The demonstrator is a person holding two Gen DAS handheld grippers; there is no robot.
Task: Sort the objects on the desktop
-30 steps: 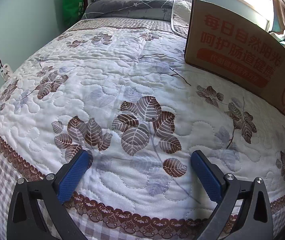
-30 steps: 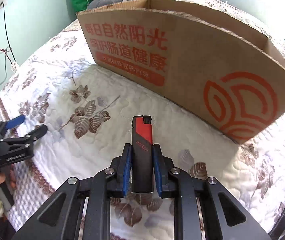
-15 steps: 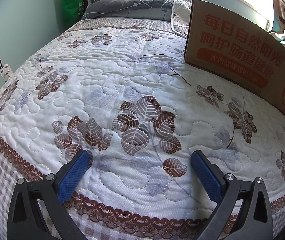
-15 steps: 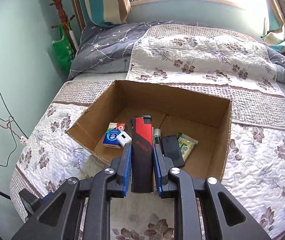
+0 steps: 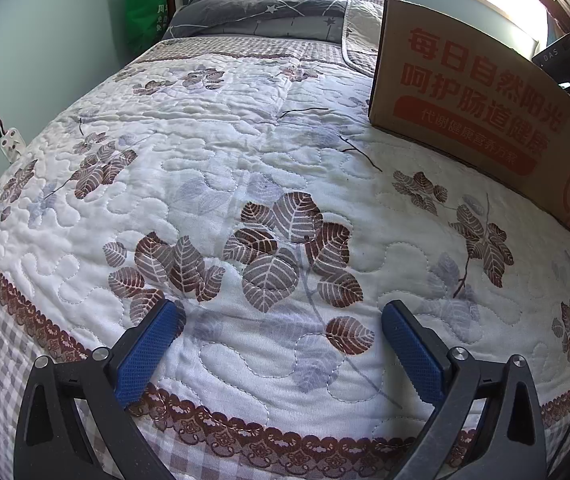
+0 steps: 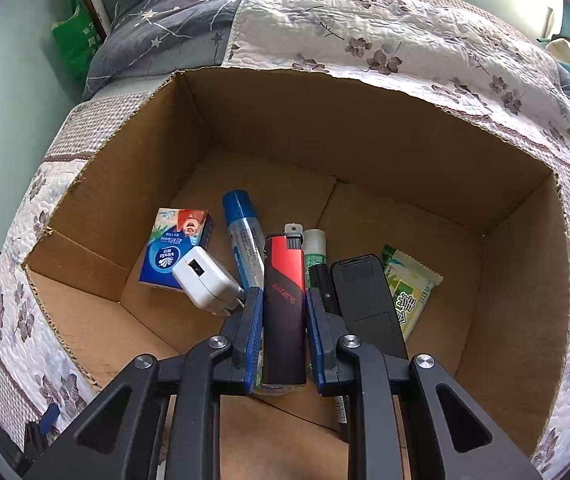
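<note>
Right now the right gripper [image 6: 284,312] hangs over the open cardboard box [image 6: 365,128], its jaws narrow and clamped on a red-and-black lighter [image 6: 283,308] that stands upright between the blue pads. So the task's thing is in the air above the box floor, not yet dropped.

Below it the box is already crowded: a blue tissue pack [image 6: 173,252] at left, a white charger plug [image 6: 205,282] leaning on it, a blue-capped tube [image 6: 243,236], a green-and-white stick [image 6: 314,252], a black remote-like slab [image 6: 365,292] and a green snack sachet [image 6: 409,284] at right.

Risks, as I judge them:
- Released from this height, the lighter lands on the tube or the charger and bounces or rolls (hard plastic on hard plastic).
- If the pads open unevenly, it may tip sideways and wedge against one of them.
- Going lower first could knock the jaws into the charger or the slab, just beside the tips.

Left gripper [image 5: 281,344] has jaws wide, nothing between them, over the leaf-print quilt [image 5: 245,140] near the bed's edge, box at far right (no collision risk there).
</note>
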